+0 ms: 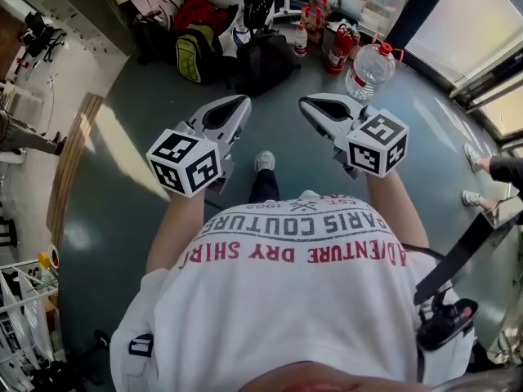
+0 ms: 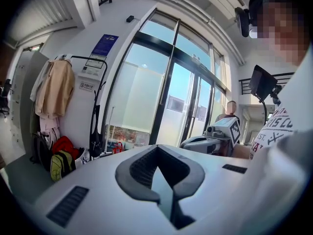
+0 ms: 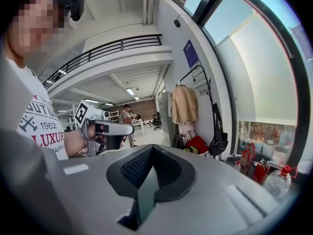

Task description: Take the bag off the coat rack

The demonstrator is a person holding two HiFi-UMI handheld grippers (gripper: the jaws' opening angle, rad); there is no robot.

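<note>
A black bag [image 3: 218,133] hangs from the black coat rack [image 3: 198,71] against the white wall, next to a beige coat [image 3: 183,104]. In the left gripper view the same bag [image 2: 95,133] hangs on the rack [image 2: 98,62] beside the glass doors. Both grippers are held side by side in front of the person, some way back from the rack. My left gripper [image 1: 233,109] is shut with nothing in it, its jaws meeting [image 2: 157,148]. My right gripper [image 1: 315,106] is shut and empty as well [image 3: 152,148].
Under the rack on the floor lie a red bag [image 1: 200,11], a yellow-green backpack [image 1: 192,51] and a black backpack [image 1: 263,62]. Red fire extinguishers [image 1: 339,47] and a big water bottle [image 1: 369,68] stand at the right by the glass. Another person's feet [image 1: 474,178] are at the far right.
</note>
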